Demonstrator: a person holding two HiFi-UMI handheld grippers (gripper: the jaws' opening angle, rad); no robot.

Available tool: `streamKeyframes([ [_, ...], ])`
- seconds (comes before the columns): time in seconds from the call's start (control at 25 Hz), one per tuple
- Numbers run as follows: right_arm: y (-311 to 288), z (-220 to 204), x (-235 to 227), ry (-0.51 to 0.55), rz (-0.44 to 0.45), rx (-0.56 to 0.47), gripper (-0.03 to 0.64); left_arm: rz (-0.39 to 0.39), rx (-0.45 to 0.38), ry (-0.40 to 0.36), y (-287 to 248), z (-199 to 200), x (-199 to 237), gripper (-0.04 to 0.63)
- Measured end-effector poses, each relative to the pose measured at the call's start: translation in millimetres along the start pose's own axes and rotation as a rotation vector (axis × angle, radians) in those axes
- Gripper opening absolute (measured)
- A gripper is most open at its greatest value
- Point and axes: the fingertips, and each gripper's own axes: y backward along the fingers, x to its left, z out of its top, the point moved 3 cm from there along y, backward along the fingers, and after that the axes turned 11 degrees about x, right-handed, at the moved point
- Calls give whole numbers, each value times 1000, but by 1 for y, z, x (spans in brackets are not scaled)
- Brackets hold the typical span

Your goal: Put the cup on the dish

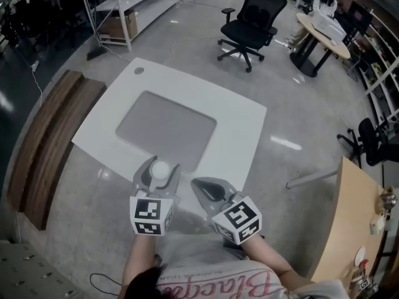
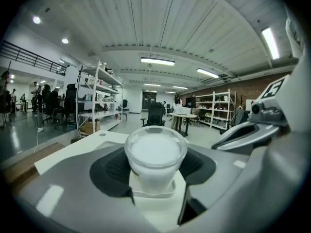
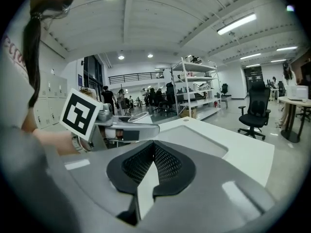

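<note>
A small white cup (image 1: 161, 169) is gripped upright between the jaws of my left gripper (image 1: 159, 172), in the air just off the near edge of the white table (image 1: 230, 120). The left gripper view shows the cup (image 2: 155, 157) pressed between the dark pads (image 2: 112, 171), its milky inside facing up. My right gripper (image 1: 209, 189) hangs beside it to the right, its jaws together with nothing between them. In the right gripper view its pads (image 3: 167, 165) meet at the tip. No dish shows in any view.
A grey mat (image 1: 165, 129) lies in the middle of the table. A wooden bench (image 1: 47, 145) runs along the left. A black office chair (image 1: 250, 23) stands beyond the table, shelving (image 1: 134, 5) at the back left, and a wooden tabletop (image 1: 349, 226) at the right.
</note>
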Motion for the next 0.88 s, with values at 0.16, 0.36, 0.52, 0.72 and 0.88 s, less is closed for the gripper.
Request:
streamKeyframes([
  [0.16,-19,9,-17,-28,-5,17,2,19,13,-60,-42,4,17,261],
  [0.36,-34,17,-32,-64,-15,42,2,-20,39,-80,-85,2,31,261],
  [0.52,-44,18,-41,-88,-37,73,2,-55,70,-54,-115,-5,45,261],
  [0.72,-53,17,-48,-106,-51,127,2,-110,111,-61,-150,-16,55,261],
  [0.88,-55,12,-51,-139,-54,149,2,-120,159,-68,-163,-25,55,261],
])
